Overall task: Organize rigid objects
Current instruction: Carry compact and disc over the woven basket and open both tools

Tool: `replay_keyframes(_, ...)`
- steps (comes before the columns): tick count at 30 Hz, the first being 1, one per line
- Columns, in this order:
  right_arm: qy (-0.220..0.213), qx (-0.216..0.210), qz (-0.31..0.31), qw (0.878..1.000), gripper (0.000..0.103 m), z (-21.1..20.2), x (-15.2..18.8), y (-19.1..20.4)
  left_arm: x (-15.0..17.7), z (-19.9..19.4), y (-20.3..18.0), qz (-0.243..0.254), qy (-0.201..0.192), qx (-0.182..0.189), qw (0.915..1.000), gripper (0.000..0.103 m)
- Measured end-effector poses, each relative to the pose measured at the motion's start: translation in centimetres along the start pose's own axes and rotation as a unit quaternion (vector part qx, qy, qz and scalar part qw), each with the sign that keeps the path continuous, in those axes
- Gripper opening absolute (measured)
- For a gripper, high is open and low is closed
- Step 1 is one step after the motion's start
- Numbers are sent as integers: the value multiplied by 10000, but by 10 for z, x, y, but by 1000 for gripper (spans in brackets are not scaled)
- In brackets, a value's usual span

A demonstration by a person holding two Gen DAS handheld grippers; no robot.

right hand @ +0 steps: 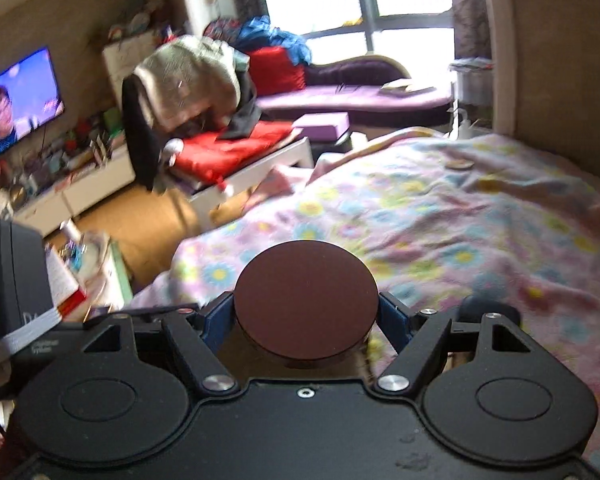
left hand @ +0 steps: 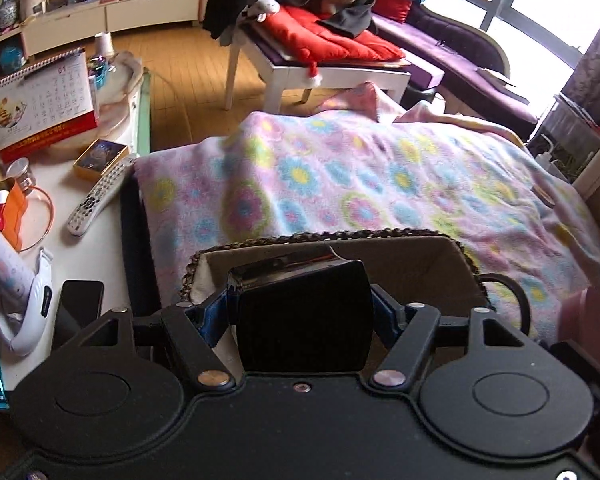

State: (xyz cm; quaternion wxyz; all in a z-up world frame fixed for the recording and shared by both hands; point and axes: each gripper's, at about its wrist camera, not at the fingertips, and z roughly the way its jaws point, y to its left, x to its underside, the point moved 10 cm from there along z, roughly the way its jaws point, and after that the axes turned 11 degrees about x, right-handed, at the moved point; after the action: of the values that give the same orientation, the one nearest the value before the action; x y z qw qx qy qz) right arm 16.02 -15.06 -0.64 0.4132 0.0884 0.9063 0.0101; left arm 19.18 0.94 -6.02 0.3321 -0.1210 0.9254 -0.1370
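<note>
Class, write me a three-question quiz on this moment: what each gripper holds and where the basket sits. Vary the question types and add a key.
1. True or false: the left gripper is shut on a black box.
2. The right gripper holds: A) remote B) round brown tin C) cup
3. Fill in: the basket sits on the flowered ____.

Key: 1 true; 2 B; 3 blanket.

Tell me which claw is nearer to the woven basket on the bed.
Left. The left claw, shut on a black box, hangs right at the woven basket, over its near rim. The right claw holds a round brown tin; its view shows no basket.
</note>
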Motion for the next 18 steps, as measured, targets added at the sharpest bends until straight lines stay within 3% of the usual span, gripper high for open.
replay_keyframes(6, 458, -122, -155, 9988, 76, 19, 21, 19, -1, 3, 14, -192, 89, -102, 9997, 65)
replay_keyframes(18, 454, 55, -95, 9989, 76, 23, 19, 21, 2, 11, 25, -154, 276, -350, 9989, 66)
